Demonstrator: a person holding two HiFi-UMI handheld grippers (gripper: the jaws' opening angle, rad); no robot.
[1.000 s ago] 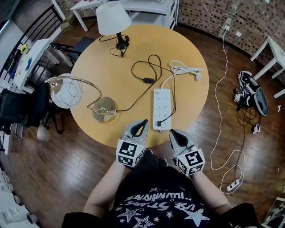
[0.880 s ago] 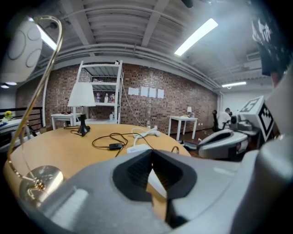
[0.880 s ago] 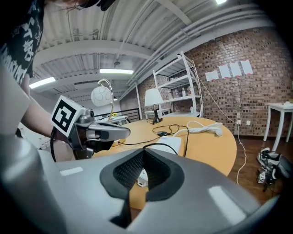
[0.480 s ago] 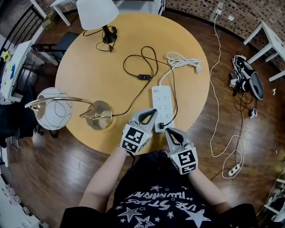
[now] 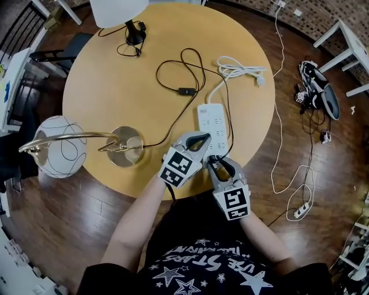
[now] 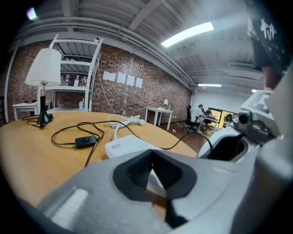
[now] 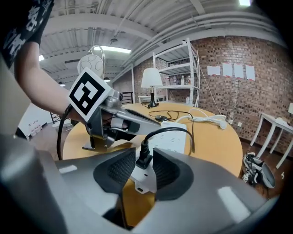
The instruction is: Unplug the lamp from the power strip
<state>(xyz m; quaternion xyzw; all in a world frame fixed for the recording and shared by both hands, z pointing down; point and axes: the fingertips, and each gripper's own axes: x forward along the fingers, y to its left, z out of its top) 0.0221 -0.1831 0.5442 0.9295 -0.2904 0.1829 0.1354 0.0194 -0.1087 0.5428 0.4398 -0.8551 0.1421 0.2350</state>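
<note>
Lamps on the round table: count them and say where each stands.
2. The white-shaded lamp stands at the far edge of the table; the gold globe lamp stands near left, its globe overhanging the rim.

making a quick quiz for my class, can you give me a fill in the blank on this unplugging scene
1. The right tool has its jaws apart on either side of the black ____.
2. That plug sits in the white ____ on the table.
3. The wooden table top is ____ in shape.
Missing words: plug; power strip; round.
Note: the right tool's jaws have just been opening, with the plug between them.
</note>
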